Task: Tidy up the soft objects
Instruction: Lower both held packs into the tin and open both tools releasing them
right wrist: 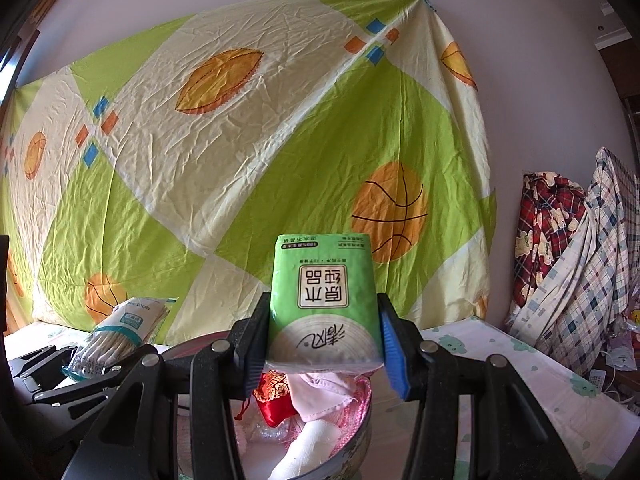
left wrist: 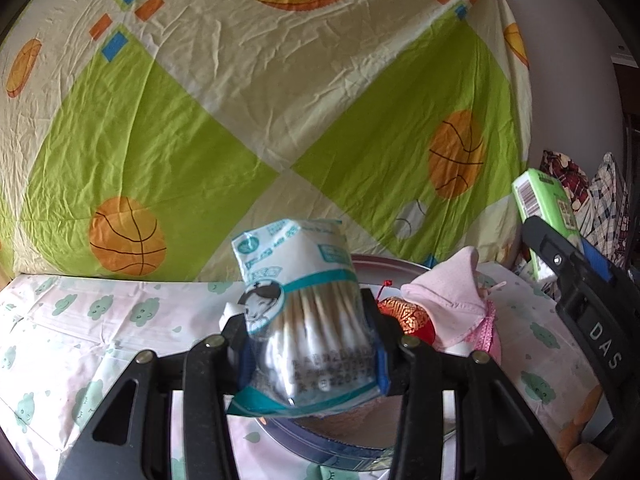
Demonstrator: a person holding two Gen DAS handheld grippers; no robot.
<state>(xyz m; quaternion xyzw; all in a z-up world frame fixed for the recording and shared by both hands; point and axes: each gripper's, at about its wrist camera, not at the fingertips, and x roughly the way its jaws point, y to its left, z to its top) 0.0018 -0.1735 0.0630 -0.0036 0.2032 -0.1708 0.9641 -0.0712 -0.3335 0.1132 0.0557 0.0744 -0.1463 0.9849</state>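
— Both sets of jaws are clamped, yes? What's in them?

— Left gripper [left wrist: 308,340] pinches a bag of cotton swabs [left wrist: 306,320]; right gripper [right wrist: 322,344] squeezes a green tissue pack [right wrist: 323,304], held upright.

— Where are they?

— Both are held above a round tin [right wrist: 352,450] on the cloud-print table cover [left wrist: 80,320]. Inside lie a pink cloth [right wrist: 320,394], a red and gold pouch [right wrist: 274,398] and something white, possibly a rolled bandage.

— Behind?

— A basketball-print sheet [right wrist: 248,152] hangs on the wall, with plaid fabrics [right wrist: 576,264] off to the right.
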